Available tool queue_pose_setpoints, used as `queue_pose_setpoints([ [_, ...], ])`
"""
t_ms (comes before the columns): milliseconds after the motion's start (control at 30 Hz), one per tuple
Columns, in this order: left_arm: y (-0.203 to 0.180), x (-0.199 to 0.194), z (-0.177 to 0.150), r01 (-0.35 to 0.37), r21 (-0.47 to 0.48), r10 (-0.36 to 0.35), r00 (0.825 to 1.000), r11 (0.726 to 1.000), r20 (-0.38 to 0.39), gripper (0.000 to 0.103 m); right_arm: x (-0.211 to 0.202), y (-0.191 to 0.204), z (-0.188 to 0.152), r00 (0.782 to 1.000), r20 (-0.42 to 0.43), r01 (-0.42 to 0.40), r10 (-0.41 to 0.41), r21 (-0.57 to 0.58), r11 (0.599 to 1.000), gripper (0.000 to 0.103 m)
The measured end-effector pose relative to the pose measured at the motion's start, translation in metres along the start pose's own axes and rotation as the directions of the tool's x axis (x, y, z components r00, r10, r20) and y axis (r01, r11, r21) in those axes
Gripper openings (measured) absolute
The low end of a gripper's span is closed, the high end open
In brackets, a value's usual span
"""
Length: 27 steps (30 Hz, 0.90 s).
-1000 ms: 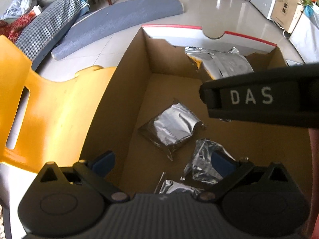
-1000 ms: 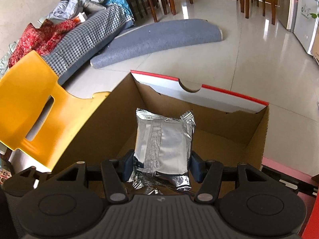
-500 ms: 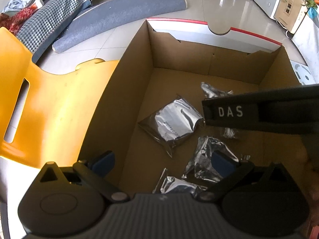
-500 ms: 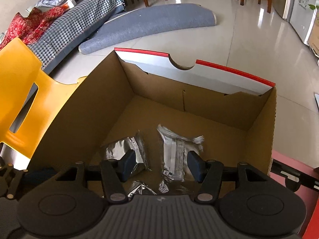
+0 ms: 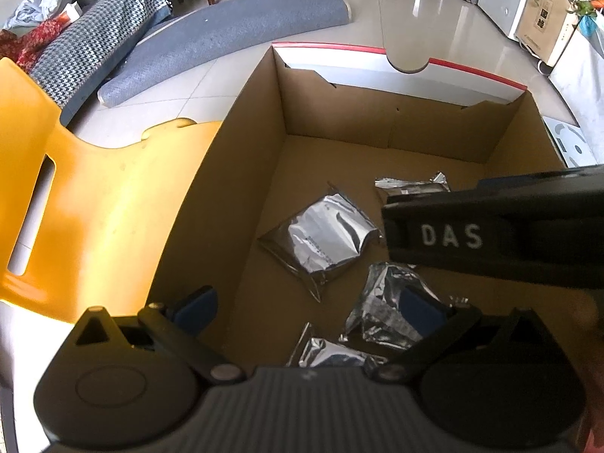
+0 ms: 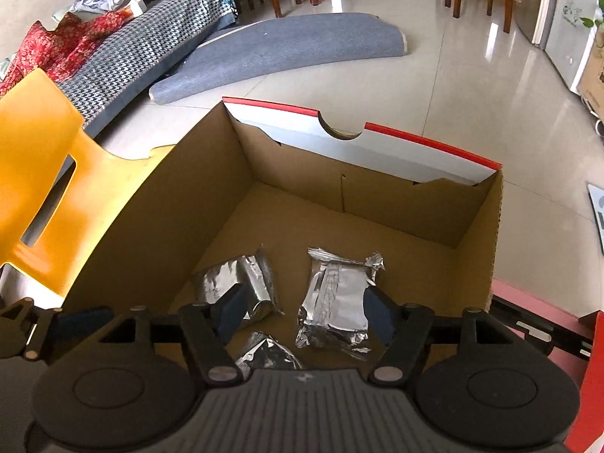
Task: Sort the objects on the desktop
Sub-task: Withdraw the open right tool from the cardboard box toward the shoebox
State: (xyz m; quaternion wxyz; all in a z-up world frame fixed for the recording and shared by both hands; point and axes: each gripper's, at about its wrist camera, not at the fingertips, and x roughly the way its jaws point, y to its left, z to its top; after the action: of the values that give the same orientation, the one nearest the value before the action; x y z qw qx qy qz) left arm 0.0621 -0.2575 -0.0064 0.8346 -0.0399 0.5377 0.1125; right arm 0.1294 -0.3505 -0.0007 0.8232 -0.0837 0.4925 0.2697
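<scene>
An open cardboard box (image 5: pixel 241 196) (image 6: pixel 475 241) with a red-edged white flap holds several silver foil packets. In the left wrist view a flat packet (image 5: pixel 324 238) lies mid-floor, a crumpled one (image 5: pixel 377 313) sits nearer, and a third (image 5: pixel 411 187) is partly hidden behind the black right gripper body marked DAS (image 5: pixel 490 241). My left gripper (image 5: pixel 305 307) hangs open over the box's near edge, holding nothing. My right gripper (image 6: pixel 304 315) is open above the box. A packet (image 6: pixel 336 298) lies loose on the floor below its fingers, with another (image 6: pixel 241 287) to its left.
A yellow plastic chair (image 5: pixel 75 207) (image 6: pixel 37 173) stands against the box's left wall. A grey mat (image 5: pixel 226 37) and a houndstooth cushion (image 6: pixel 143 53) lie on the tiled floor beyond. A pink and red surface (image 6: pixel 536 313) borders the box on the right.
The right gripper opened and let go of the foil packet, which dropped to the box floor. The right gripper body sank lower across the left wrist view.
</scene>
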Motion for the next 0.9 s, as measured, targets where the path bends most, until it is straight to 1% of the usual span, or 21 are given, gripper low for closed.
queue_pose_setpoints([
  [100, 0.000, -0.005, -0.001, 0.008, -0.007, -0.008, 1.000, 1.000, 0.027, 0.103, -0.005, -0.001, 0.000, 1.000, 0.006, 0.029, -0.029, 0.015, 0.999, 0.069],
  [167, 0.001, -0.008, -0.001, 0.018, -0.013, -0.018, 0.999, 1.000, 0.048, 0.103, -0.008, -0.003, -0.001, 0.999, 0.007, 0.032, -0.032, 0.024, 0.999, 0.069],
  [300, 0.004, -0.015, 0.000, 0.055, -0.033, -0.052, 0.996, 0.998, 0.078, 0.103, -0.018, -0.010, -0.002, 0.999, 0.034, 0.021, -0.023, 0.062, 0.998, 0.069],
  [400, 0.005, -0.018, 0.000, 0.067, -0.048, -0.063, 0.994, 0.997, 0.086, 0.103, -0.026, -0.014, -0.002, 0.999, 0.045, 0.015, -0.019, 0.081, 0.997, 0.070],
  [533, 0.004, -0.021, 0.000, 0.054, -0.034, -0.051, 0.995, 0.998, 0.088, 0.103, -0.033, -0.018, -0.005, 1.000, 0.028, 0.012, -0.014, 0.092, 0.996, 0.070],
  [600, 0.003, -0.024, -0.001, 0.049, -0.025, -0.046, 0.994, 0.998, 0.096, 0.103, -0.036, -0.017, -0.007, 1.000, 0.015, 0.019, -0.020, 0.069, 0.997, 0.070],
  [767, 0.000, -0.030, -0.009, 0.036, -0.010, -0.035, 0.994, 0.999, 0.107, 0.103, -0.051, -0.018, -0.018, 0.999, 0.019, 0.038, -0.038, 0.018, 0.999, 0.070],
  [900, -0.002, -0.034, -0.020, 0.024, -0.003, -0.023, 0.994, 1.000, 0.111, 0.103, -0.066, -0.023, -0.027, 0.999, 0.035, -0.001, 0.000, 0.021, 1.000, 0.070],
])
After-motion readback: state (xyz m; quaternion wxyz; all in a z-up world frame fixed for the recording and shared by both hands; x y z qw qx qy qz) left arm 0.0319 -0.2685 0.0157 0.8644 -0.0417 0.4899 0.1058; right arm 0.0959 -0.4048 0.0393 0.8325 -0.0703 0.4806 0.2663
